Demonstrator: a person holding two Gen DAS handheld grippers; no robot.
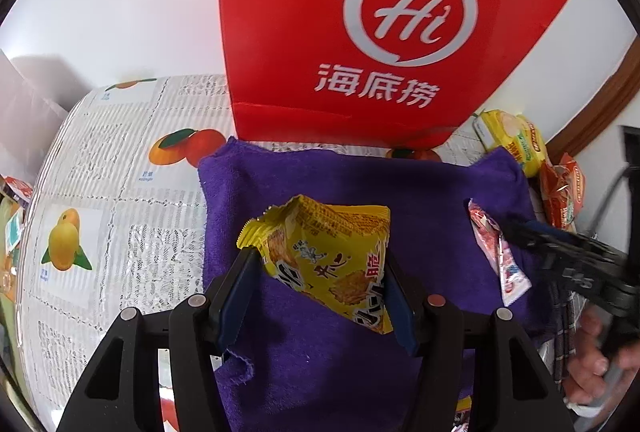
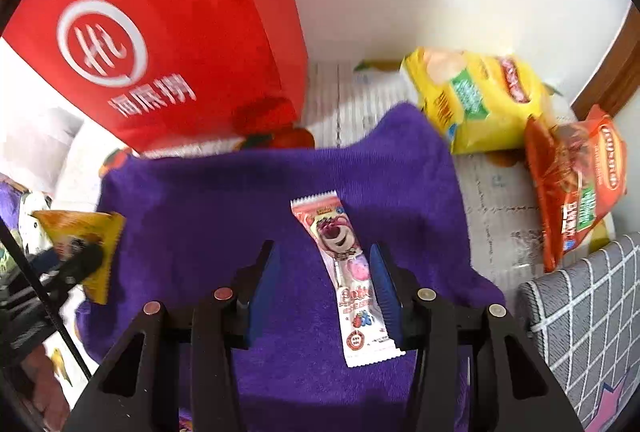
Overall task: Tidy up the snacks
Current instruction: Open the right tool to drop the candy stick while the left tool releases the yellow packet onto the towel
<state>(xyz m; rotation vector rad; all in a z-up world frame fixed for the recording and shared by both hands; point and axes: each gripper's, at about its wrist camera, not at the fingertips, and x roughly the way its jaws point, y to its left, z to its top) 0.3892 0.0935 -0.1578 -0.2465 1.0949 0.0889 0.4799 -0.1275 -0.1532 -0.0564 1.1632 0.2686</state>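
My left gripper (image 1: 320, 268) is shut on a yellow snack packet (image 1: 326, 260) and holds it over the purple towel (image 1: 420, 183). The packet also shows at the left of the right wrist view (image 2: 82, 232). My right gripper (image 2: 322, 256) is open over the towel (image 2: 224, 199). A pink-and-white candy stick packet (image 2: 346, 280) lies on the towel between its fingers, close to the right finger (image 2: 384, 288). In the left wrist view the candy packet (image 1: 500, 256) sits beside the right gripper's tip. A red paper bag (image 1: 380, 23) stands behind the towel.
A yellow chip bag (image 2: 476, 99) and an orange chip bag (image 2: 576, 183) lie at the back right on the fruit-print tablecloth (image 1: 112, 191). A grey checked cushion (image 2: 588, 324) is at the right. A white wall is behind.
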